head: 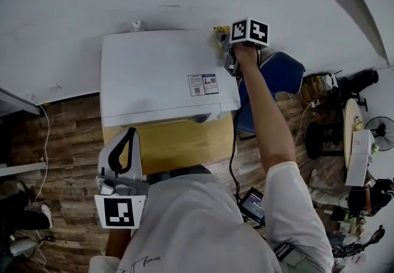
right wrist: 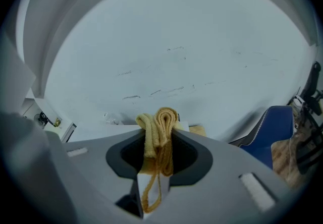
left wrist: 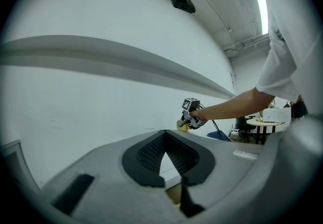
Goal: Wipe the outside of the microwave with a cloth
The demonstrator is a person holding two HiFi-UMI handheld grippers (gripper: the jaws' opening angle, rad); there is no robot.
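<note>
1. Head view: the right gripper (head: 226, 44) is holding a folded yellow terry cloth (head: 220, 33) at the far right corner of the white box-shaped microwave (head: 163, 72), on its top. The left gripper (head: 127, 136) is idling near the person's body.
2. Left gripper view: its jaws are resting together with nothing between them.
3. Right gripper view: the jaws are clamping the cloth. Wiping the top seems to be the step in hand. The next stroke is probably calling for steady downward pressure while sweeping across the panel.
</note>
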